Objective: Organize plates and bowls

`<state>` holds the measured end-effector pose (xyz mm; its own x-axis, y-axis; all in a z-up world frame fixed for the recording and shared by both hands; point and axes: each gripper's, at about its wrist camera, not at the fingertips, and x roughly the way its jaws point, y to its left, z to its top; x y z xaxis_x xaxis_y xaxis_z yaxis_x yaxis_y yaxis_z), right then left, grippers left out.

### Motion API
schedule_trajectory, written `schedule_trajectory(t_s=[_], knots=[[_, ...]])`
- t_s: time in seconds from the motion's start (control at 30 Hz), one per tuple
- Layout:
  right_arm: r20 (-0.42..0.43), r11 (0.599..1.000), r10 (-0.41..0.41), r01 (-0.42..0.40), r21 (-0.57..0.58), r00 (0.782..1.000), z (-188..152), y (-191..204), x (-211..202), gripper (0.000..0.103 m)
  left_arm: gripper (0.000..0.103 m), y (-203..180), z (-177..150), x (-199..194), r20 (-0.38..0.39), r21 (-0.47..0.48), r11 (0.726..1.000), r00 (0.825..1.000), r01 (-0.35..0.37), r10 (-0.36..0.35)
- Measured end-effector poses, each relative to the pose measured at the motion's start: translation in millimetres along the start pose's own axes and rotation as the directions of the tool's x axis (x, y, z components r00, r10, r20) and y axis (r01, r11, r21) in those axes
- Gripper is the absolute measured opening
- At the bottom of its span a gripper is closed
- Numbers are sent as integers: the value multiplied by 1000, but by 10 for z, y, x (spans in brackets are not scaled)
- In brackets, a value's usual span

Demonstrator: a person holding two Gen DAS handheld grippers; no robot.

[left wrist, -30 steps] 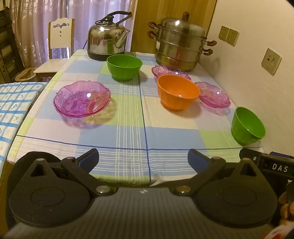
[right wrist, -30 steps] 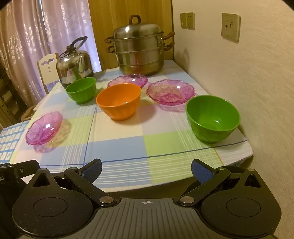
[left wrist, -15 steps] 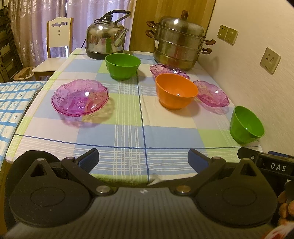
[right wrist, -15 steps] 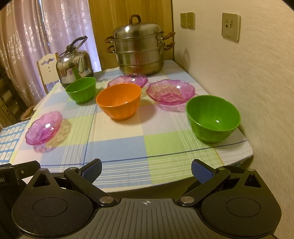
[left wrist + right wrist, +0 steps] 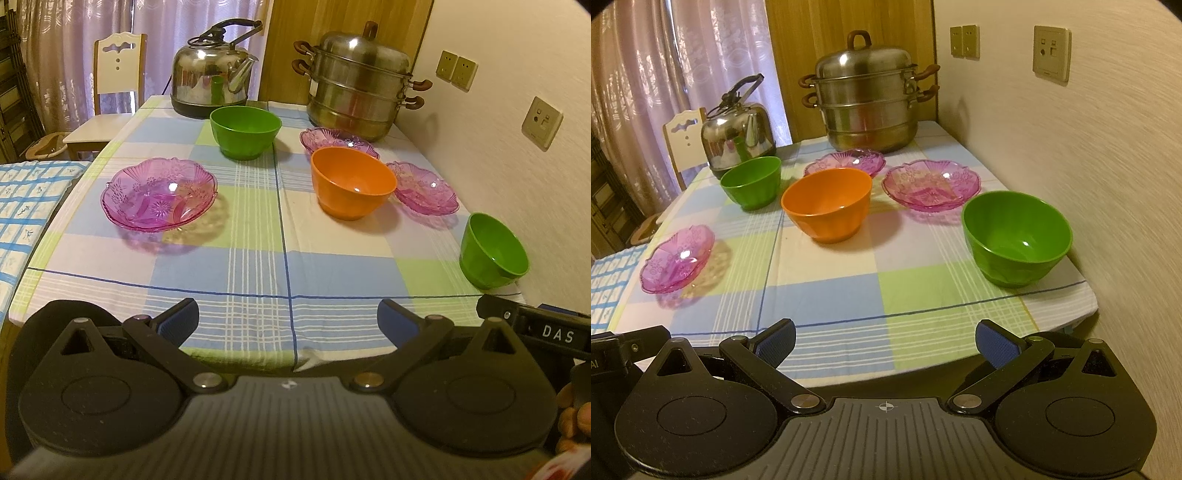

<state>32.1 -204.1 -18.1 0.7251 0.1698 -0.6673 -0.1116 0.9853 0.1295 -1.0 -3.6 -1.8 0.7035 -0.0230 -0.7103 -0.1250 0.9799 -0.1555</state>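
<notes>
On the checked tablecloth stand an orange bowl (image 5: 352, 182) (image 5: 827, 205), a green bowl at the back (image 5: 244, 132) (image 5: 751, 182) and a green bowl near the right front edge (image 5: 493, 251) (image 5: 1015, 238). Three purple glass plates lie apart: one at the left (image 5: 159, 194) (image 5: 677, 253), one behind the orange bowl (image 5: 338, 138) (image 5: 846, 161), one to its right (image 5: 424, 188) (image 5: 931, 184). My left gripper (image 5: 288, 321) and right gripper (image 5: 884, 341) are both open and empty, hovering at the table's front edge.
A steel kettle (image 5: 212, 83) and a stacked steel steamer pot (image 5: 358, 85) stand at the table's far end. The wall (image 5: 1108, 147) runs along the right side. A white chair (image 5: 110, 96) stands at the far left. Another covered table (image 5: 26, 206) adjoins the left.
The left wrist view has shifted slightly, so the dishes sit a bit lower and left in it. The right gripper has barely moved. No dish has moved.
</notes>
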Motion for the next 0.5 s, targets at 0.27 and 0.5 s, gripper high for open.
schedule_trajectory(t_s=[0.27, 0.5], knots=[[2, 1000, -1, 1, -1, 1000, 1, -1, -1, 103, 102, -14, 5, 2, 0, -1, 1000, 1000, -1, 1], [2, 1000, -1, 1, -1, 1000, 1, 1, -2, 103, 102, -12, 8, 4, -2, -1, 1000, 1000, 1, -1]])
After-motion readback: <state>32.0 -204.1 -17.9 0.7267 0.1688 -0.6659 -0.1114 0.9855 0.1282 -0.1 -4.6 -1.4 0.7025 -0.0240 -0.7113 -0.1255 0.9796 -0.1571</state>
